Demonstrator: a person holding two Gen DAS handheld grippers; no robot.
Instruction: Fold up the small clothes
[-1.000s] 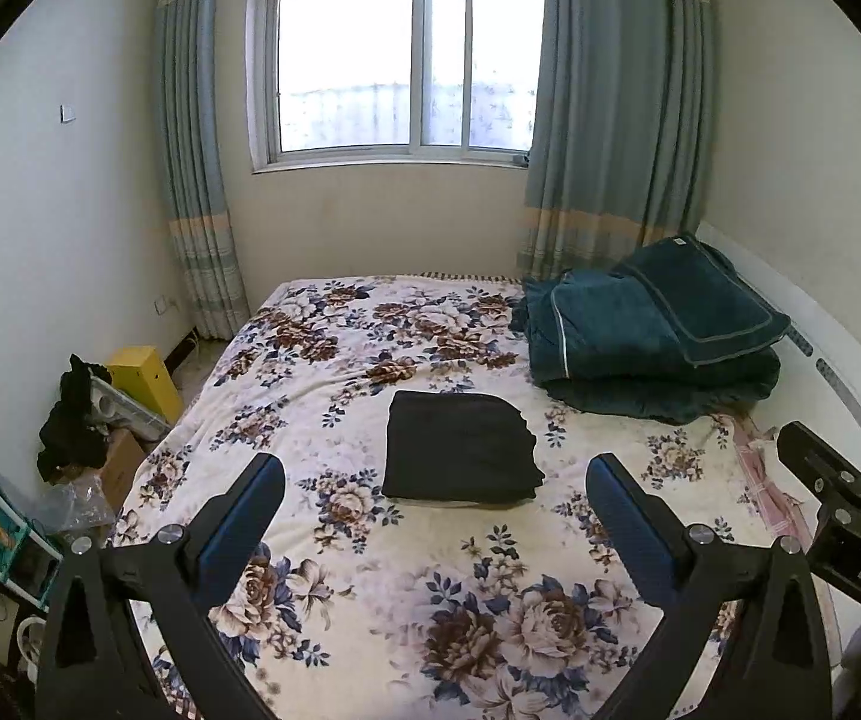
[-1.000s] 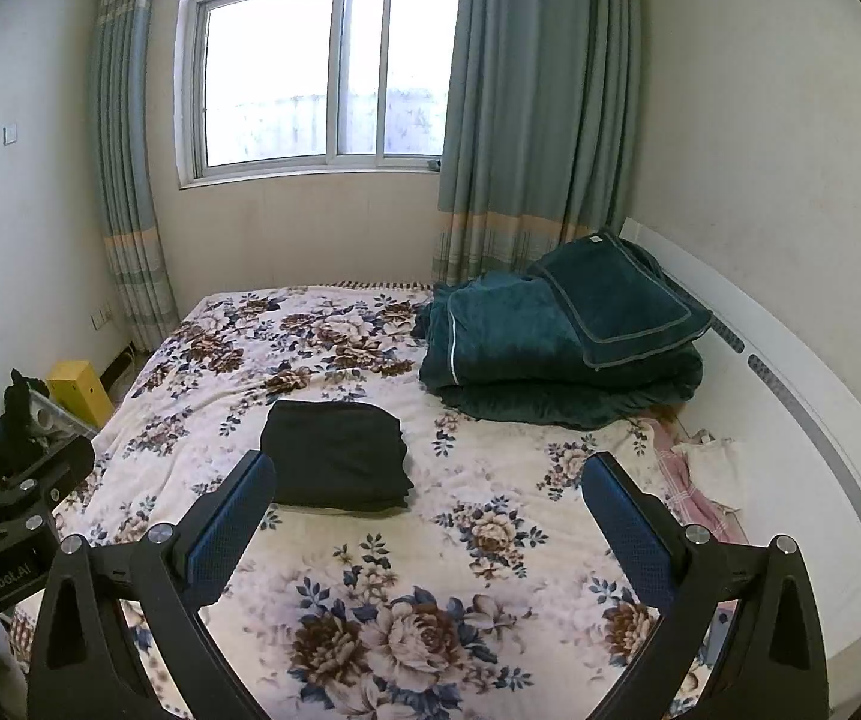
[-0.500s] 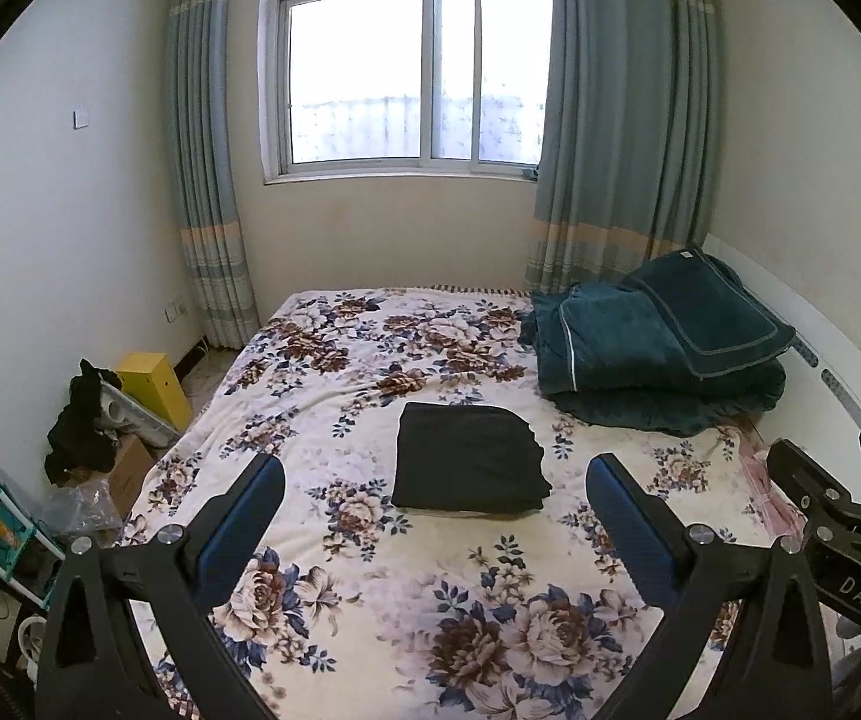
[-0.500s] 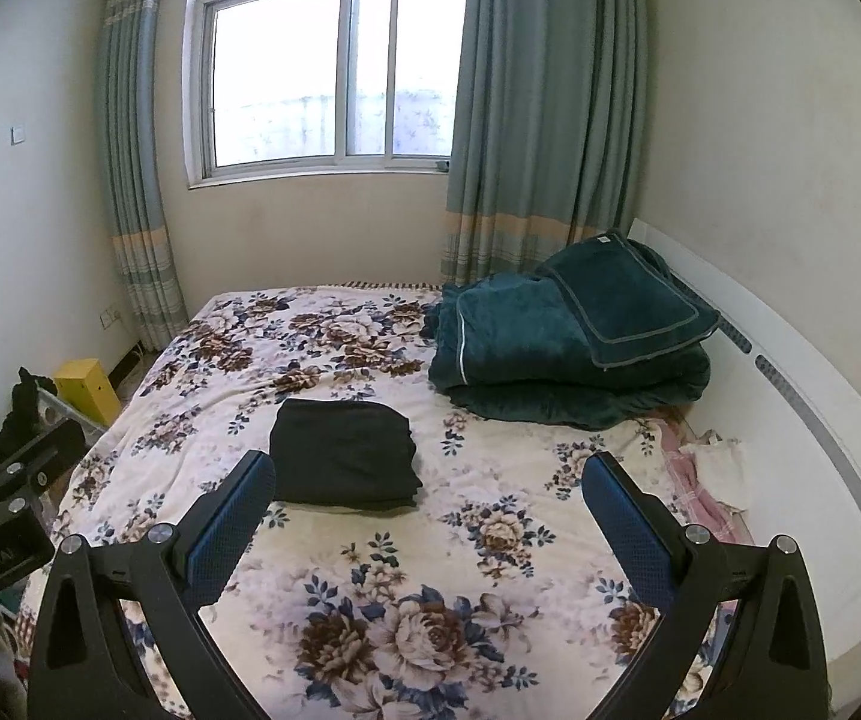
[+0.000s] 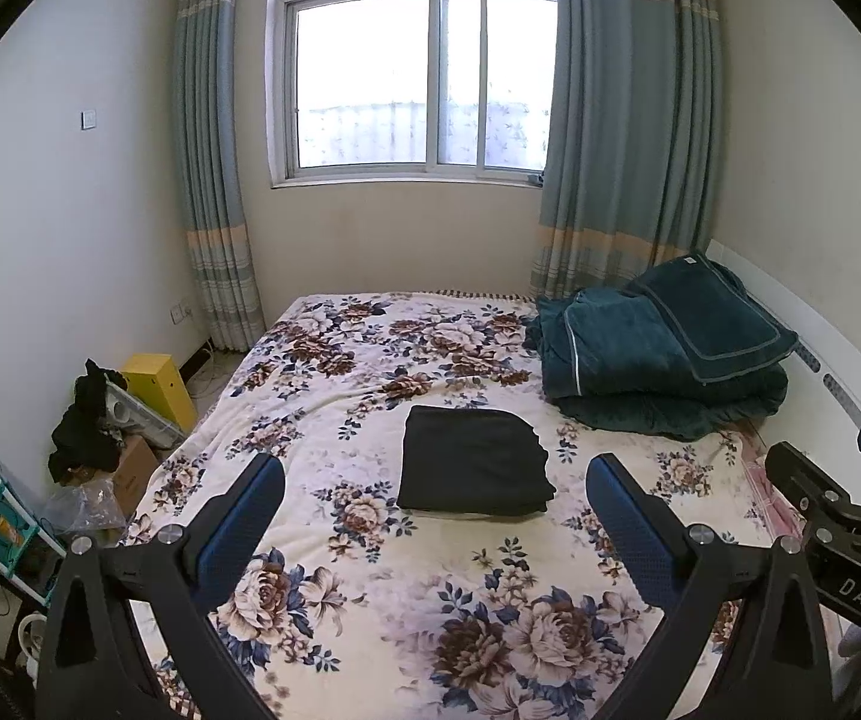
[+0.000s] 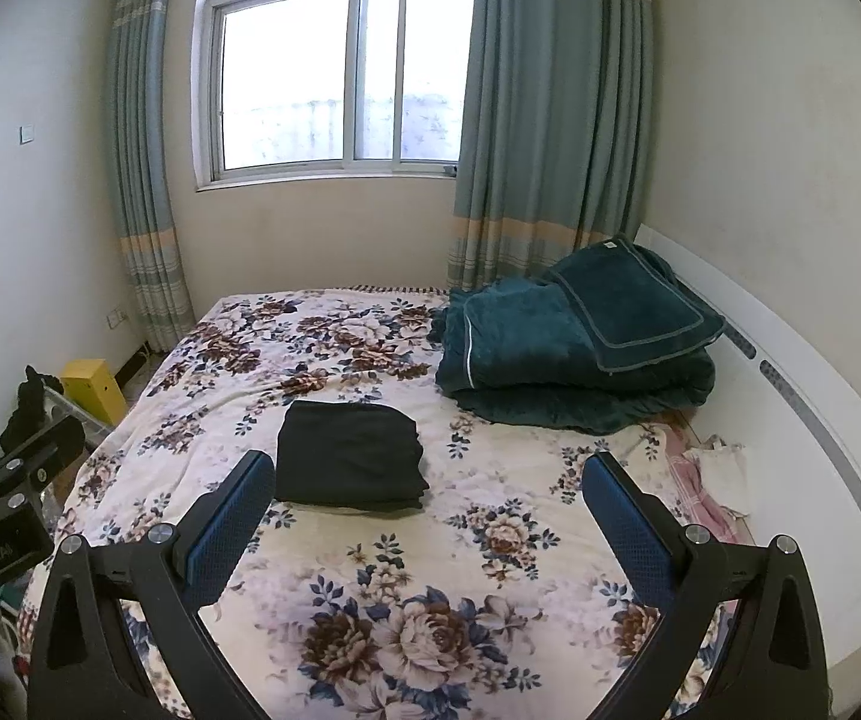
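We've pulled both grippers back & up since a sec ago. Left gripper (image 5: 435, 480) and right gripper (image 6: 429, 479) are spread wide, empty. Folded dark garment (image 5: 473, 459) sits mid-bed (image 5: 370, 588), toward the far edge. Risk imo: reaching in again could snag the top layer and undo the fold.

The folded garment (image 5: 473, 459) is plain black on a cream bedspread (image 5: 370, 576) printed with brown and blue roses. At far right lies a dark teal blanket (image 5: 658, 360) with pale piping. The curtains (image 5: 622, 120) are grey-blue with peach bands. A yellow box (image 5: 157, 381) stands at left. Both grippers' pads (image 6: 229, 525) are blue on black frames.
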